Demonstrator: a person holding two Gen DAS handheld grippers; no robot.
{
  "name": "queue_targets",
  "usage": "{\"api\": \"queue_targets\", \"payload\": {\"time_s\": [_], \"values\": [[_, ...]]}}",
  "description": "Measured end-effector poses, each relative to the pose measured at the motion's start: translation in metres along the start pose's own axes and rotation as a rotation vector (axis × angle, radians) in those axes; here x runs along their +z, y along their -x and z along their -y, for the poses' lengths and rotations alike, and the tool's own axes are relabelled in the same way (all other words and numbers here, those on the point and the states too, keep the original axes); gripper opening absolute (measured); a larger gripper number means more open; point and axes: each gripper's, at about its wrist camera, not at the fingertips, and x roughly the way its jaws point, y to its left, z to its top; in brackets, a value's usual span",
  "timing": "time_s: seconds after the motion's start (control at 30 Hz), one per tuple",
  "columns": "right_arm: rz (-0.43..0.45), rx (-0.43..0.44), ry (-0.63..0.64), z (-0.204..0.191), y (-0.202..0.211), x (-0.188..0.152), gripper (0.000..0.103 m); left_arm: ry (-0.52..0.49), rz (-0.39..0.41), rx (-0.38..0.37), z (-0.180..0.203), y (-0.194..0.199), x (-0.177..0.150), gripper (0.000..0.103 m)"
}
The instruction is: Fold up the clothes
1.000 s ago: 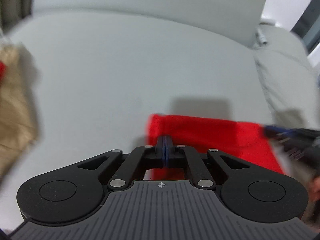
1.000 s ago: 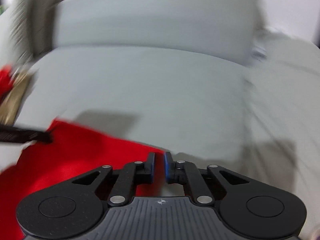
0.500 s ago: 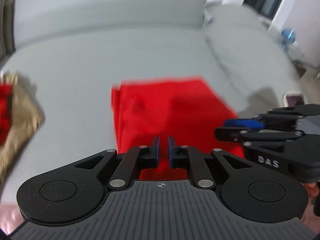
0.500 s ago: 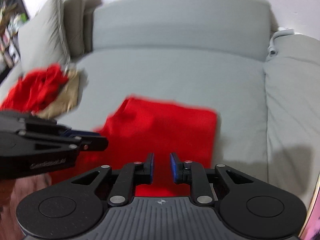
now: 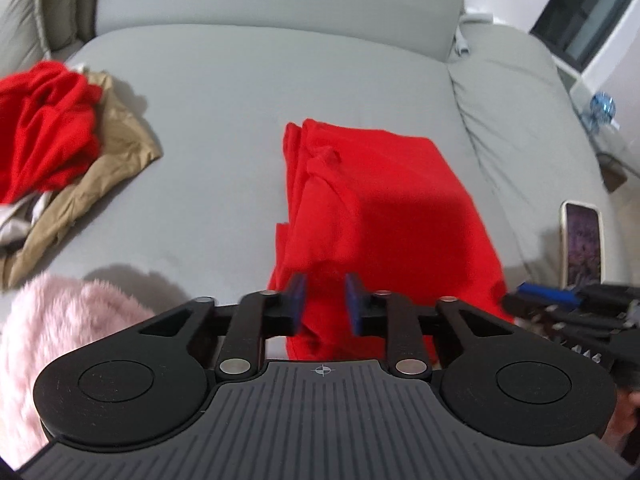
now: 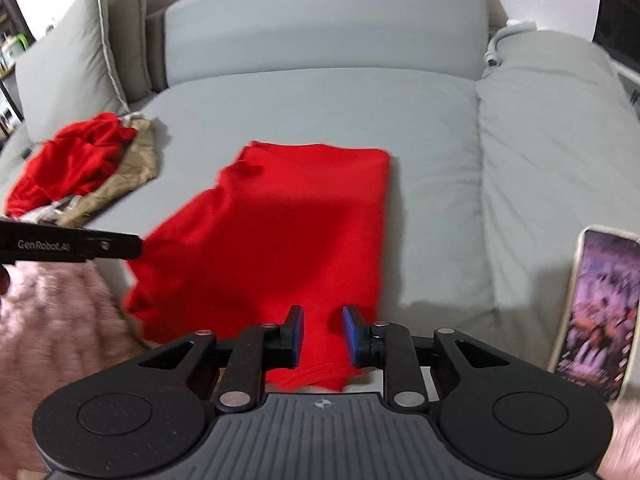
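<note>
A red garment (image 5: 380,208) lies folded flat in a long rectangle on the grey sofa seat (image 5: 240,92). My left gripper (image 5: 322,300) hovers over its near edge, jaws opening. Red cloth shows through the gap, but the pads do not press on it. In the right wrist view the same garment (image 6: 304,220) stretches away from my right gripper (image 6: 322,336), whose jaws are opening too, with nothing pinched. The right gripper (image 5: 516,300) enters the left view from the right. The left gripper (image 6: 136,246) reaches into the right view from the left.
A crumpled pile of red and tan clothes (image 5: 60,140) sits at the seat's left end, also seen as the pile (image 6: 80,168). A pink fluffy cloth (image 5: 60,340) lies near left. A phone (image 6: 596,312) rests on the right cushion. Back cushions (image 6: 320,20) rise behind.
Both grippers were shut on the red garment's far edge a second ago. They have let go, opened and drawn back and upward. The garment now lies folded on the seat.
</note>
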Motion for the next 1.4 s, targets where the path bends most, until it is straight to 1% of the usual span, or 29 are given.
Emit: {"api": "queue_targets", "payload": {"time_s": [0.03,0.13,0.23,0.3,0.33,0.37,0.4,0.43,0.47,0.5,0.57,0.73,0.77,0.8,0.83,0.93,1.07,1.2,1.33,1.4], "values": [[-0.002,0.011,-0.007,-0.003,0.001,0.0,0.028,0.003,0.0,0.001,0.001,0.002,-0.002,0.032],[-0.005,0.03,-0.001,-0.011,0.003,0.003,0.028,0.011,-0.001,0.013,0.002,0.005,-0.006,0.035],[-0.002,0.041,0.007,-0.01,0.005,0.01,0.029,0.039,0.003,0.021,-0.002,0.008,-0.005,0.037],[0.002,0.045,0.008,-0.008,0.005,0.014,0.029,0.039,0.007,0.015,-0.001,0.005,-0.002,0.036],[0.005,0.047,0.012,-0.006,0.005,0.017,0.029,0.03,0.01,0.006,0.002,0.004,0.001,0.034],[0.006,0.051,0.016,-0.004,0.004,0.021,0.028,0.018,0.013,-0.003,0.004,0.002,0.002,0.034],[0.006,0.059,0.021,-0.003,0.003,0.024,0.021,0.0,0.014,-0.017,0.009,-0.001,0.005,0.029],[0.007,0.068,0.027,-0.001,0.002,0.027,0.016,-0.021,0.013,-0.027,0.014,-0.005,0.007,0.019],[0.01,0.069,0.035,0.0,0.001,0.03,0.015,-0.038,0.009,-0.03,0.018,-0.009,0.009,0.016],[0.014,0.063,0.045,0.0,-0.001,0.033,0.015,-0.056,0.003,-0.026,0.022,-0.015,0.012,0.014],[0.021,0.061,0.048,0.002,-0.006,0.037,0.015,-0.086,-0.015,-0.007,0.028,-0.028,0.015,0.014],[-0.006,0.069,-0.007,0.005,-0.023,0.034,0.017,-0.103,-0.071,0.038,0.026,-0.048,0.01,0.017],[-0.012,0.072,-0.012,0.005,-0.024,0.033,0.017,-0.103,-0.069,0.032,0.025,-0.047,0.009,0.018],[-0.022,0.082,-0.016,0.004,-0.025,0.03,0.02,-0.102,-0.067,0.027,0.025,-0.046,0.007,0.023],[-0.032,0.088,-0.016,0.004,-0.026,0.027,0.021,-0.102,-0.066,0.022,0.024,-0.045,0.006,0.024],[-0.045,0.09,-0.01,0.001,-0.026,0.021,0.021,-0.096,-0.06,0.008,0.024,-0.044,0.003,0.025],[-0.035,0.08,-0.007,0.0,-0.02,0.02,0.021,-0.082,-0.043,-0.004,0.023,-0.039,0.0,0.026],[-0.013,0.07,0.007,-0.002,-0.012,0.02,0.021,-0.063,-0.016,-0.007,0.022,-0.03,0.0,0.037],[0.006,0.07,-0.004,0.002,-0.008,0.02,0.021,-0.038,0.003,-0.007,0.019,-0.021,0.001,0.042],[0.025,0.063,-0.013,0.009,-0.004,0.02,0.021,-0.027,0.018,-0.004,0.017,-0.017,0.002,0.043]]}}
